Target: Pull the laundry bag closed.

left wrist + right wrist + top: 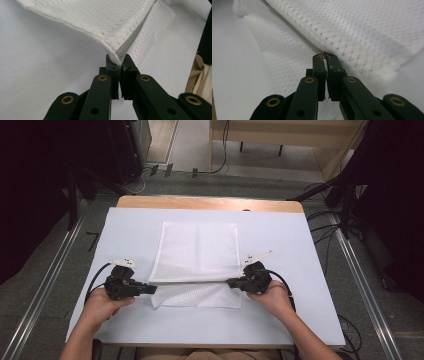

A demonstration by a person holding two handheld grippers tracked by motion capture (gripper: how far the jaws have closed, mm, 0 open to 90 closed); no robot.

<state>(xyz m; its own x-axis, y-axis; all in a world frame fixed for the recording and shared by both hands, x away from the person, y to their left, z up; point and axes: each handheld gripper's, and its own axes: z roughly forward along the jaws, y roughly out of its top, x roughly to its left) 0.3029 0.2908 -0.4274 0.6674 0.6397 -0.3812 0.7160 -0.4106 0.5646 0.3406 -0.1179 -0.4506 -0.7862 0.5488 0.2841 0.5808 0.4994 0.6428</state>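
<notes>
White mesh laundry bag (pixel 199 252) lies on the bench (pixel 300 270), zipper edge running left-right, pinched between left tongs (pixel 151 289) and right tongs (pixel 231 282).

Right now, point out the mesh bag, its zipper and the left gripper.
mesh bag (pixel 199 247): high view, middle of the flat upper panel.
zipper (pixel 130 41): left gripper view, grey teeth strip along the edge.
left gripper (pixel 120 65): left gripper view, between the fingertips pinching the bag's corner.
</notes>
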